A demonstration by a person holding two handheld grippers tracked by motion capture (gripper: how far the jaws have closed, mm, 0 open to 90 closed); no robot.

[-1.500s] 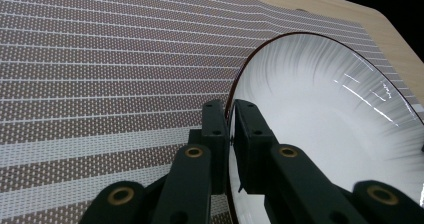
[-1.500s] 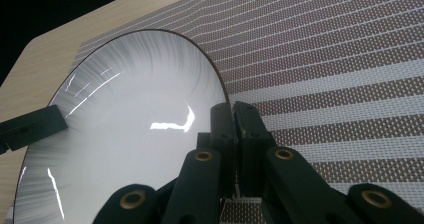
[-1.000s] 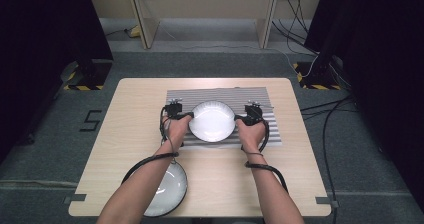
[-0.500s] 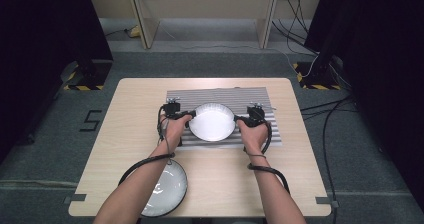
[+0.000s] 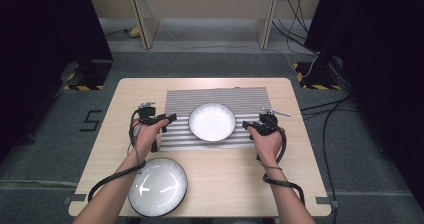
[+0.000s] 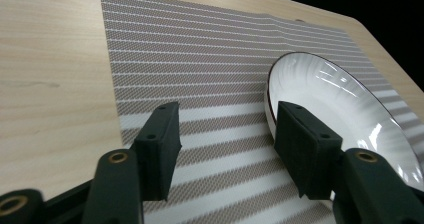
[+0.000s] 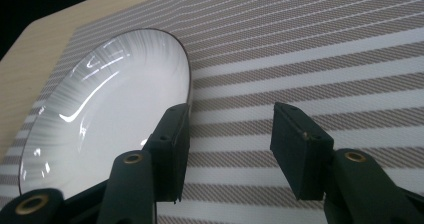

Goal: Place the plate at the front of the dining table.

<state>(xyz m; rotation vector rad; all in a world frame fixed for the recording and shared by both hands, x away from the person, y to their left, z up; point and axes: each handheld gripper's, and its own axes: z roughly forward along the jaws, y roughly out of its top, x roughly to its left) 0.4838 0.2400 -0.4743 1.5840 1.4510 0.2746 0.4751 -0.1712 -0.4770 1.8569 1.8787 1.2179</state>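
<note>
A white ribbed plate [image 5: 212, 121] with a thin dark rim lies flat on the striped placemat [image 5: 220, 98]. My left gripper [image 5: 171, 118] hovers just left of it. Its jaws have just been opening and stand wide, with only placemat [image 6: 200, 44] between them [image 6: 225, 116]; the plate's rim [image 6: 345, 109] lies beside the right-hand jaw. My right gripper [image 5: 247, 125] is just right of the plate. Its jaws have also just been opening and are wide apart [image 7: 231, 116] over bare placemat [image 7: 325, 44], with the plate [image 7: 100, 114] by the left-hand jaw.
A second, larger glossy plate [image 5: 158, 186] sits near the table's front-left edge, under my left forearm. The wooden table [image 5: 300, 184] has bare room on the right and front. Cables trail from both grippers.
Both grippers were shut at the plate's two sides. Their jaws have opened and each hand has drawn outward, away from the rim. The plate now rests on the placemat.
</note>
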